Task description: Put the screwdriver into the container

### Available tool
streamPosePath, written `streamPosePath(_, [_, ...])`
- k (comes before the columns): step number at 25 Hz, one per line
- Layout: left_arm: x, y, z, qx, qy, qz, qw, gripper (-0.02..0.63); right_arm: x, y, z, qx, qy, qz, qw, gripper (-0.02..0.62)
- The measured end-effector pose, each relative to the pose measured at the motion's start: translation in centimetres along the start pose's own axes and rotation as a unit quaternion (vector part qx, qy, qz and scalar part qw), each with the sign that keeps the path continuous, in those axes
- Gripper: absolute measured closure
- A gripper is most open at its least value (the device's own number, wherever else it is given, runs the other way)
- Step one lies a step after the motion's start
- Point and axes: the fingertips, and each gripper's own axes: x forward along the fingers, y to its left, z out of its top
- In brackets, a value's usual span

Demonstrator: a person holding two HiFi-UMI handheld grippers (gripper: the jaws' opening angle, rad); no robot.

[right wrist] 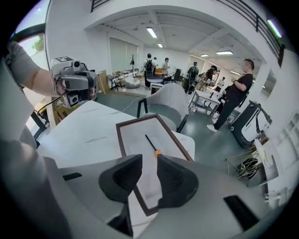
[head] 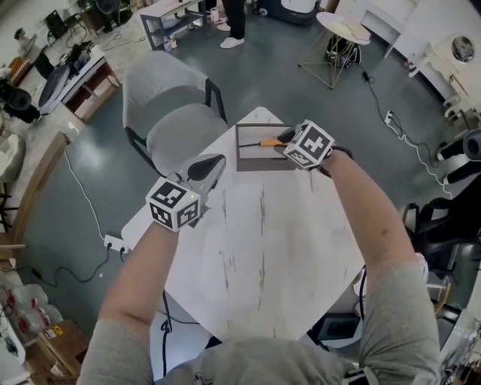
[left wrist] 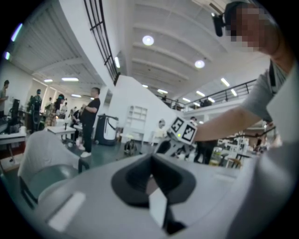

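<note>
Orange-handled screwdriver (head: 267, 142) lies inside the brown-framed container (head: 237, 148) on the white table (head: 263, 248). Right gripper (right wrist: 148, 163) hovers over it, jaws parted and empty. Left gripper (left wrist: 150, 163) sits apart, pressed closed on nothing.

A white, marble-veined desk (head: 263, 256) fills the middle of the head view. A grey shell chair (head: 176, 113) stands at its upper left edge, on a dark teal floor (head: 301, 98). A round pale side table (head: 343, 28) sits at the upper right, a white power strip (head: 114, 243) at the lower left. A person's legs (head: 235, 19) in dark trousers show at the top.
</note>
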Motion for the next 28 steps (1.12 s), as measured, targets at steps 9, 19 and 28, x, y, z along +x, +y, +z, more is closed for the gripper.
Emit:
streamPosePath(9, [-1.5,-3.9,3.5,0.005,-0.016,-0.008,0.9998,0.603,-4.8,3.1,0.2,0.047,-0.046,-0.023,0.998,0.502])
streamPosePath(19, [-4.4,-7.9,7.3,0.006,-0.034,-0.005,0.9994,0.603,-11.1,5.9,1.3,0.063,-0.081,-0.047,0.994,0.508])
streamPosePath(28, [-7.2,-10.9,10.2,0.014,-0.051,-0.01,0.9986,0.602,-16.0,8.2,1.7,0.079,-0.106,-0.062,0.989,0.523])
